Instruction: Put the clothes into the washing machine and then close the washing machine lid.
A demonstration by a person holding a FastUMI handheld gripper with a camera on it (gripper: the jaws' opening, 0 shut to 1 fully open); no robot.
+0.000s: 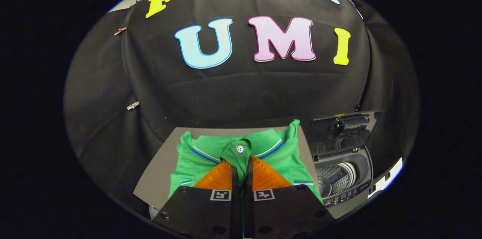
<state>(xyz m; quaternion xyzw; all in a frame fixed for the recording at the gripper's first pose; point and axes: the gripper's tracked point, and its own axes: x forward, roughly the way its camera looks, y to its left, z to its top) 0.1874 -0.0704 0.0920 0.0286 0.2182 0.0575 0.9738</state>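
Note:
A green polo shirt (205, 148) with a white-and-blue striped collar and a white button lies spread on a grey board (158, 171). My gripper (241, 160) is low over the shirt, its fingers drawn close together on a fold of green cloth just below the button. To the right of the board stands a small dark top-loading washing machine (352, 190). Its lid (340, 130) is raised and leans back, and the metal drum (333, 180) is exposed.
Black cloth forms the booth wall behind the board and the washer. The grey board's right edge runs close beside the washer's left side. A white strip shows low on the right beyond the washer.

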